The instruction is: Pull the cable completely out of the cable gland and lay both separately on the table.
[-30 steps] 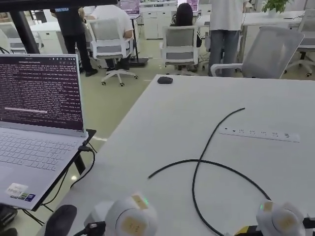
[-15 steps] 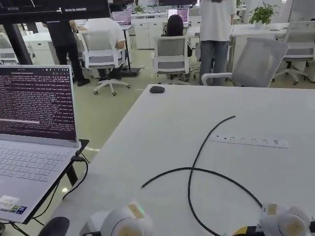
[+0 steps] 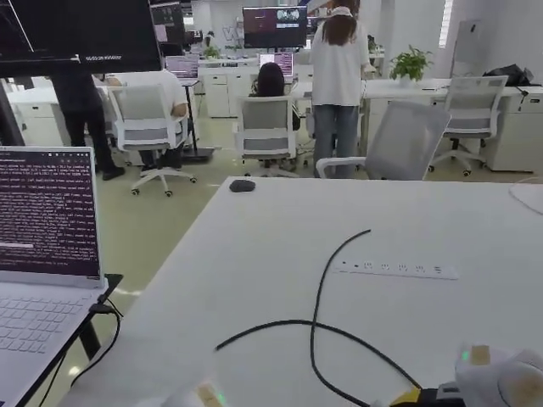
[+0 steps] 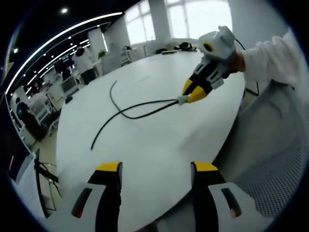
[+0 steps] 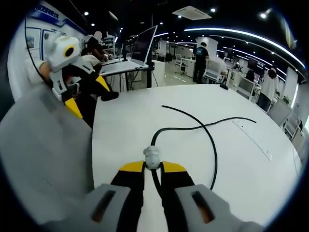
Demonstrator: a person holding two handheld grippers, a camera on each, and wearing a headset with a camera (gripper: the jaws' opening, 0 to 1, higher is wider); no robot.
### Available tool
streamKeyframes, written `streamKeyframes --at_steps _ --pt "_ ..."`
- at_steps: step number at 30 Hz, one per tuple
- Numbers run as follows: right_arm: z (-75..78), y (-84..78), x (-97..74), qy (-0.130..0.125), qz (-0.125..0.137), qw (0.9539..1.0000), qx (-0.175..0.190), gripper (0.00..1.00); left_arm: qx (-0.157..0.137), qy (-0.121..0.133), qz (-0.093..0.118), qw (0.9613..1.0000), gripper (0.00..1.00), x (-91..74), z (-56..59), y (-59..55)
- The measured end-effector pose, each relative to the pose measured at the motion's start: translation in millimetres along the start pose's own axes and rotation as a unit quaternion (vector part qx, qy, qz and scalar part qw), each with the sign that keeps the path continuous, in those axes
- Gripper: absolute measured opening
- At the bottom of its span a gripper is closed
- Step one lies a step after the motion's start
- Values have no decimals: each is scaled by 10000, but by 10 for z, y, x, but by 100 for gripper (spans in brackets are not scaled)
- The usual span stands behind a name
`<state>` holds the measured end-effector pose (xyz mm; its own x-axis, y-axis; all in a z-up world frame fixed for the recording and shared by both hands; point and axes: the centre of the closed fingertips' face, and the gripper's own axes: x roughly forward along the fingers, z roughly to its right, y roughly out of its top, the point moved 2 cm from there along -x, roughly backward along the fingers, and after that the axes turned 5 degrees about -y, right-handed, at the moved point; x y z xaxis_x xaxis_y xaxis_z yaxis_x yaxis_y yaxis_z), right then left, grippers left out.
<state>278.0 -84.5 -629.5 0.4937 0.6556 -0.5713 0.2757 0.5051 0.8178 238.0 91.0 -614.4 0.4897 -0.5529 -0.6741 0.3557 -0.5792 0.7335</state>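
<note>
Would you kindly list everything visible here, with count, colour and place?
table: one, white, centre
cable gland: one, white, held by right gripper
cable: one, black, looped on table, threaded through cable gland
power strip: one, white, on table beyond cable
mouse: one, black, table's far edge
laptop: one, silver, left of table
chairs: several, white-grey, behind table
people: several, dark and white clothing, background
left gripper: one, yellow-black, open, empty
right gripper: one, yellow-black, shut on cable gland

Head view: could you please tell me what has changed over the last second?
Nothing visibly moved; the headset camera tilted up, so everything sits lower. The cable keeps its crossed loop beside the power strip, its near end at the right gripper, shut on the cable gland.
</note>
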Motion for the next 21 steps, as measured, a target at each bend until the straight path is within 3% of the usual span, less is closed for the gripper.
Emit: streamKeyframes --at_steps 6,8,14,15,17,21 --pt "-101 115 -190 39 -18 9996 -275 9 -2 -110 408 9991 56 -51 20 148" --pt "-135 172 -269 57 38 9995 -320 9 -10 -250 692 9973 55 -70 56 258" --pt "-227 329 -485 84 209 9986 -488 9 340 -558 973 9931 54 -145 91 479" --pt "-246 353 -510 107 239 9984 -493 9 302 -729 1200 9896 54 -165 121 577" --pt "-288 407 -562 158 307 9980 -523 9 281 -1059 1426 9837 53 -201 183 703" --pt "-392 544 -662 279 472 9963 -658 9 525 -1490 1754 9717 47 -244 283 917"
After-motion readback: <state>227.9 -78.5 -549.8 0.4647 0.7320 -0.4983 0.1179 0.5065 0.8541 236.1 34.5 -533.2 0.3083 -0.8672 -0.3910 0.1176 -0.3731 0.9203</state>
